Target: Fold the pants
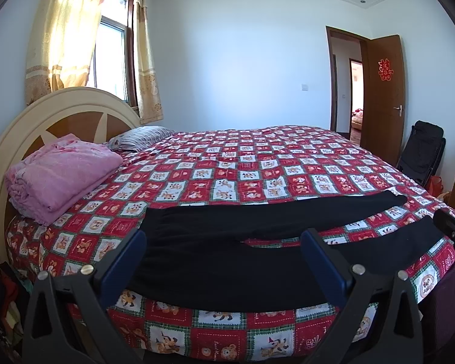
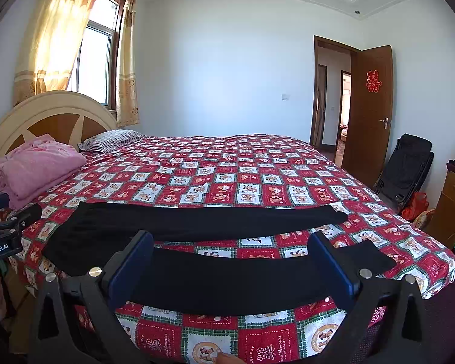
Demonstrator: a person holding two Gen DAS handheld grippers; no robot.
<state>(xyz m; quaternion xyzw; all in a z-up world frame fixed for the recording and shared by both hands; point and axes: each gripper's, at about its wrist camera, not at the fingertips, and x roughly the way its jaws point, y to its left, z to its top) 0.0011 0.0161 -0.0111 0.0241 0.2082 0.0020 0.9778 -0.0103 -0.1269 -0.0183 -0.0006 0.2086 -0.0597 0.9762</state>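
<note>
black pants (image 1: 227,261) are lying flat and unfolded along the near edge of the bed (image 1: 257,163), waistband toward the headboard (image 1: 30,127), legs splayed in a v. no fold is showing yet, so everything is remaining. left tongs (image 1: 224,254) are hanging wide over the waist/crotch area, holding nothing. right tongs (image 2: 233,261) are also gaping wide over the near leg, empty. guessing the first step is bringing one leg onto the other.

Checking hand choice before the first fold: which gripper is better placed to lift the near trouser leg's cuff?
Probably the right gripper: open, it faces the near leg, whose cuff lies just beyond its right finger. The left gripper faces the waist end of the pants.
</note>
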